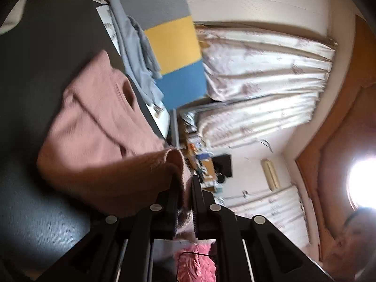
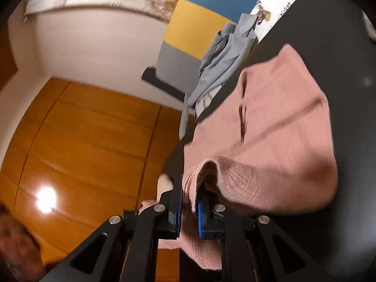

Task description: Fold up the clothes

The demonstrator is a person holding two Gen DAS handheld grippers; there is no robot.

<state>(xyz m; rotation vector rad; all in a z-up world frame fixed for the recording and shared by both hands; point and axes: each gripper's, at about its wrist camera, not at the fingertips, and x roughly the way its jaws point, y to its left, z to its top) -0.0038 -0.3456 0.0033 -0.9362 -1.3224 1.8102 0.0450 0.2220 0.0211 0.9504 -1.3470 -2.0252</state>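
A: Black tabletop first, filling one side of both views. Draped over it, body flat and near edge lifted: pink knit sweater.

B: Looks like a fold in mid-carry. Pinched tight on the raised edge by the left gripper, narrow gap packed with knit. Same with the right gripper, clamped on a bunched ridge of wool.

A: So, both ends of one edge held up, everything else lying on the table. Hem or shoulder line?

B: Cannot tell. Could be either: too much blur, no neckline or cuffs clearly made out. One dark slit near the far side, maybe an opening, maybe just a crease.

A: Next move, by the look of it?

B: Calls for keeping both grips level, carrying the edge across the flat part without dragging it, then lowering and lining up edges before letting go. Soft, stretchy knit, so likely to sag between the two grips.

A: Anything else hidden?

B: Plenty. Near part of the sweater cut off below both grippers. Far side seeming to run past the table's edge in the left view, hard to say whether hanging off. Beyond that, a grey garment heaped off the table, shape unreadable. Folded or not, unknown.
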